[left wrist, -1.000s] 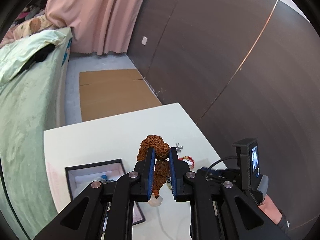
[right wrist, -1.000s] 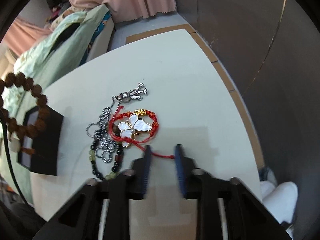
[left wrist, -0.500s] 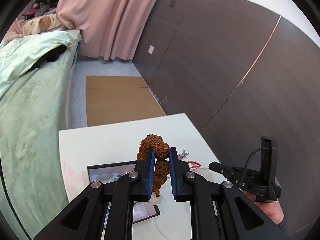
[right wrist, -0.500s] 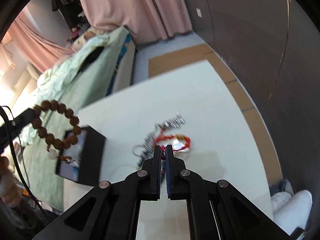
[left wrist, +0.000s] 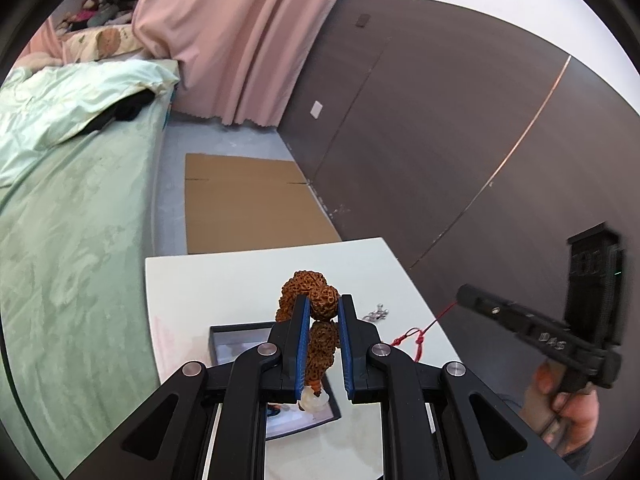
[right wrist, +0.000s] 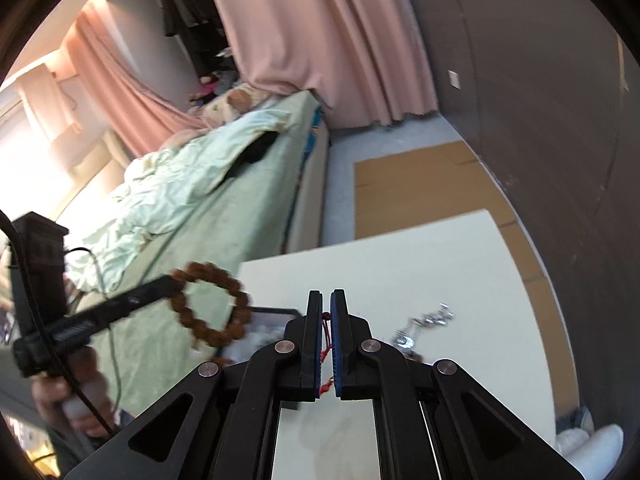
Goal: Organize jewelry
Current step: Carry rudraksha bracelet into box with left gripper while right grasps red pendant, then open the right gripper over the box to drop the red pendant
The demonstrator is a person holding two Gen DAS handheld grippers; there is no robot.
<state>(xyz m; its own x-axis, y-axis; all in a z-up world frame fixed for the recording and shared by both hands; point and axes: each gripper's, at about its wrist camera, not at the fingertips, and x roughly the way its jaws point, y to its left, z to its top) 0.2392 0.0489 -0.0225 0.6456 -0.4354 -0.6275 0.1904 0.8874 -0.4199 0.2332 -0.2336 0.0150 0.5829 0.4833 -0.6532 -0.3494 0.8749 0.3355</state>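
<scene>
Brown beaded bracelet (left wrist: 320,320) clamped between the left tongs (left wrist: 322,344).

Desk (left wrist: 248,276) standing beside the bed (left wrist: 72,240)

Box (left wrist: 240,334) lying on the desk's left part; chain (right wrist: 424,318) lying right of it; cardboard (left wrist: 248,204) lying behind.

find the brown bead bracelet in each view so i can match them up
Left wrist: the bead bracelet sits low at centre, pinched between the left gripper fingers, hanging over the black box.
Right wrist: the bracelet is a blurred ring at lower left, hanging from the left gripper's tip.
Shared landmark: the white table with the silver chain lying on it.
</scene>
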